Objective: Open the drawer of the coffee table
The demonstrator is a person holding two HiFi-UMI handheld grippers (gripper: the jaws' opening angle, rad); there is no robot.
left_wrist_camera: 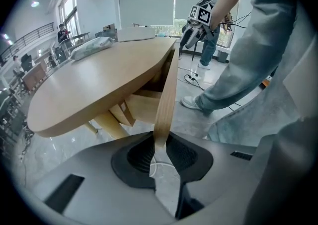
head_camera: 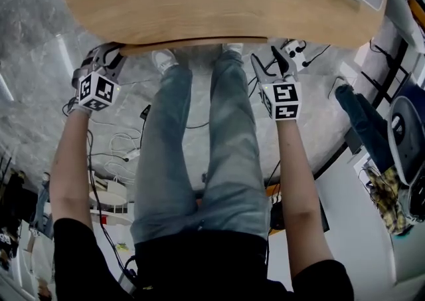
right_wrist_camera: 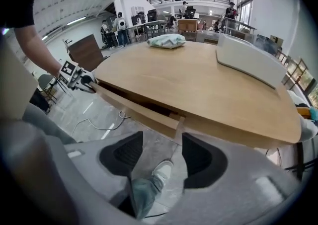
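Note:
The wooden coffee table [head_camera: 199, 0] fills the top of the head view. Its drawer front [head_camera: 179, 46] shows as a thin strip under the near edge, a little out from the top. My left gripper [head_camera: 106, 50] is shut on the drawer front's left end; in the left gripper view the thin panel [left_wrist_camera: 166, 95] runs straight between the pads [left_wrist_camera: 141, 154]. My right gripper [head_camera: 269, 64] stands open just short of the drawer's right end [right_wrist_camera: 176, 122], with only floor and a shoe between its pads [right_wrist_camera: 124, 152].
A white case [right_wrist_camera: 248, 60] and a pale bag [right_wrist_camera: 166, 41] lie on the tabletop. My own legs [head_camera: 199, 147] and shoes stand between the grippers. Cables [head_camera: 119, 147] and a power strip [head_camera: 295, 50] lie on the floor. Another person's leg [head_camera: 358, 117] is at the right.

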